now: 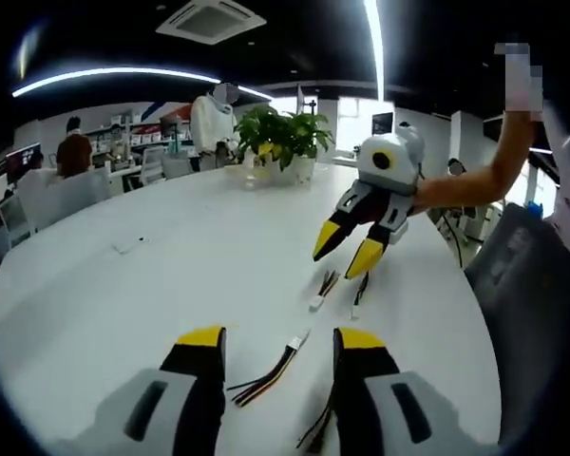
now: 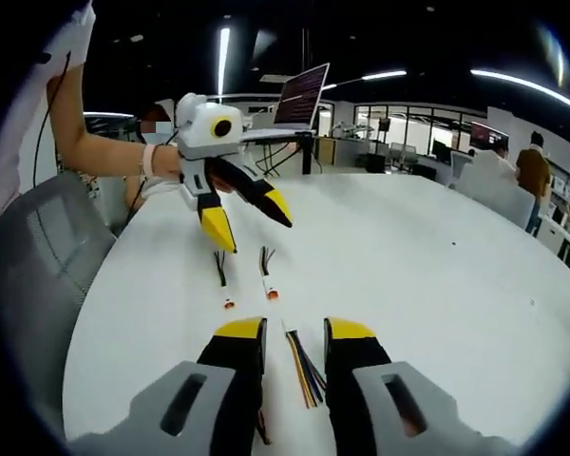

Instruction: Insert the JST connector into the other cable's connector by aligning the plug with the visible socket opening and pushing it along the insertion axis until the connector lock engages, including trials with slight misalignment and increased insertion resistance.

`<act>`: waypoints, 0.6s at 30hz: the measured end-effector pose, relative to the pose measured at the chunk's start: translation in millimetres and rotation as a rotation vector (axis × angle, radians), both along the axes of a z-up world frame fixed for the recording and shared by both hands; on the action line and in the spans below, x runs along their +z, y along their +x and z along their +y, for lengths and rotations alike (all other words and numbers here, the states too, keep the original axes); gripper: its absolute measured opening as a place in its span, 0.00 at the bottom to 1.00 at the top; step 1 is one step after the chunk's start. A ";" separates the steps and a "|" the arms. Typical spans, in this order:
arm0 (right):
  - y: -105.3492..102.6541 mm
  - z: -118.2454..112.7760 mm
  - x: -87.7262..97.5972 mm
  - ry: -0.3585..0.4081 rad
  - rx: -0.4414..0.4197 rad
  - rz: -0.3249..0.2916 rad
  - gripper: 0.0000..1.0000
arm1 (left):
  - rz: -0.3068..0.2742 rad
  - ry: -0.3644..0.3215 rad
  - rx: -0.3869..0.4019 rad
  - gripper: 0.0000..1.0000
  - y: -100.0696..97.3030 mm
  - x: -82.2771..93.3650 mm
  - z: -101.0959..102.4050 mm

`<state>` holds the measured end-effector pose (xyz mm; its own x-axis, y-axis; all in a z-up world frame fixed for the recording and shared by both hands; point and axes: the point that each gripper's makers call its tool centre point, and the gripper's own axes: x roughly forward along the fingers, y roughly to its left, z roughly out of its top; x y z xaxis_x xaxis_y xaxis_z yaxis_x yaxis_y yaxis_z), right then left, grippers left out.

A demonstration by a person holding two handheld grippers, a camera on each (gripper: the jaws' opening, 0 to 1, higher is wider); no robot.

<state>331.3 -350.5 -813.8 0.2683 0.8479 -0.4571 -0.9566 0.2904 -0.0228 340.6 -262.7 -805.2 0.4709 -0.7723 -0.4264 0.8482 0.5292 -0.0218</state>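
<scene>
On white table [image 1: 123, 294] | both grippers' jaws apart (nothing held) | 2 short cables [image 1: 340, 288] lie between | connectors too small.

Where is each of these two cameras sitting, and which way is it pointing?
Left gripper view: rides on the left gripper, looking across the white table at the right gripper, a forearm and a plant.
Right gripper view: rides on the right gripper, facing the left gripper and a hand.
Shared: table, short cables, each other's gripper.
</scene>
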 end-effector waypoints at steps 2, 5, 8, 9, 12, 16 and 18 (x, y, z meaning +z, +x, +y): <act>-0.9 1.5 -3.3 -0.006 0.009 -0.001 0.20 | 0.006 0.008 -0.009 0.40 -0.8 -3.7 -0.8; -1.1 4.3 -5.2 0.001 0.019 -0.005 0.17 | 0.019 0.019 -0.024 0.37 -2.1 -10.8 -1.5; 0.3 6.2 -8.3 0.000 0.023 -0.002 0.16 | 0.057 -0.002 -0.021 0.35 -3.5 -14.8 -2.8; 1.4 6.8 -9.7 0.000 0.024 0.001 0.17 | 0.061 -0.009 -0.026 0.34 -3.7 -15.7 -3.6; 2.1 8.2 -12.1 0.001 0.033 0.002 0.17 | 0.071 -0.017 -0.037 0.31 -5.2 -17.8 -6.3; 2.3 8.8 -15.2 0.002 0.038 0.010 0.16 | 0.076 -0.018 -0.045 0.29 -3.8 -20.9 -8.6; 2.7 8.8 -17.0 0.002 0.039 0.012 0.15 | 0.076 -0.021 -0.047 0.28 -3.5 -21.3 -9.3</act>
